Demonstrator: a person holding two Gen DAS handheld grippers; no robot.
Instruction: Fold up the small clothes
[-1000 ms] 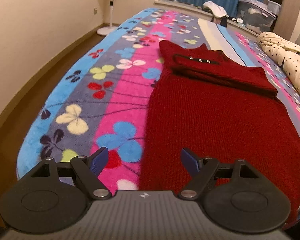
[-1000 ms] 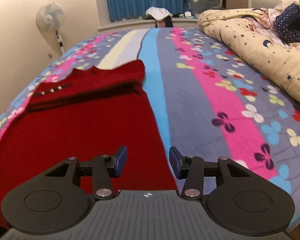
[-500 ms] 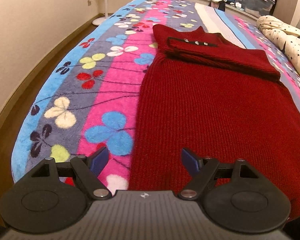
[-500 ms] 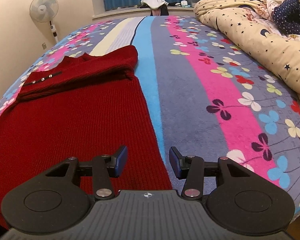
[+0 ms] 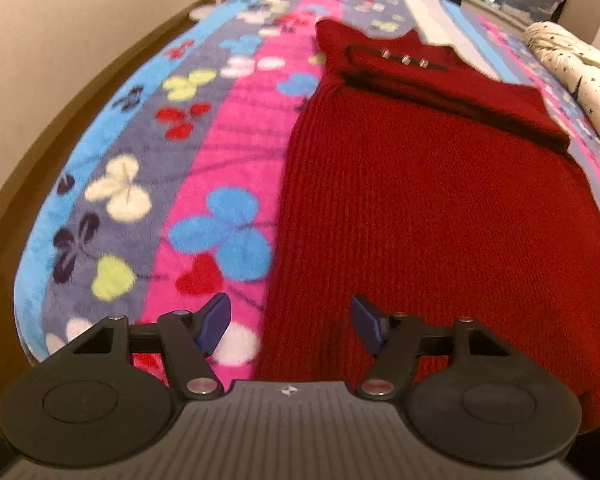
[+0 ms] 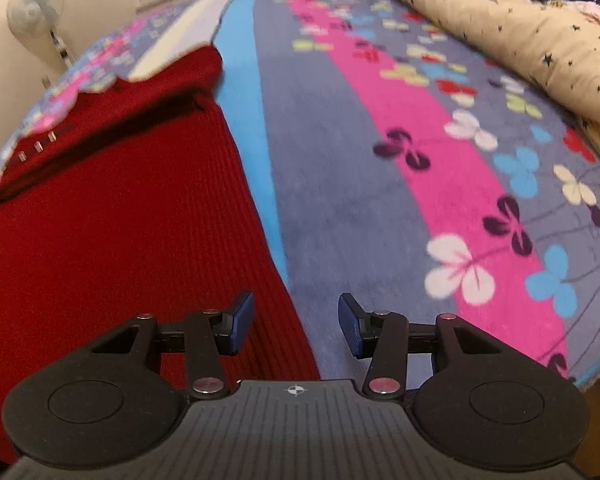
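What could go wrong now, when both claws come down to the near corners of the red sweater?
1. The left claw, just closing with nothing between its fingers, sits over the red sweater's side edge and may also pinch the fleece blanket.
2. The right claw is open astride the other edge; it may catch only one knit layer.
3. Uneven lifting could undo the sleeve folded across the top.

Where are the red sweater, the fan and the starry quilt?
red sweater (image 5: 440,208), left wrist view, middle of its ribbed body.
fan (image 6: 34,10), right wrist view, its round head.
starry quilt (image 6: 500,28), right wrist view, its cream top.
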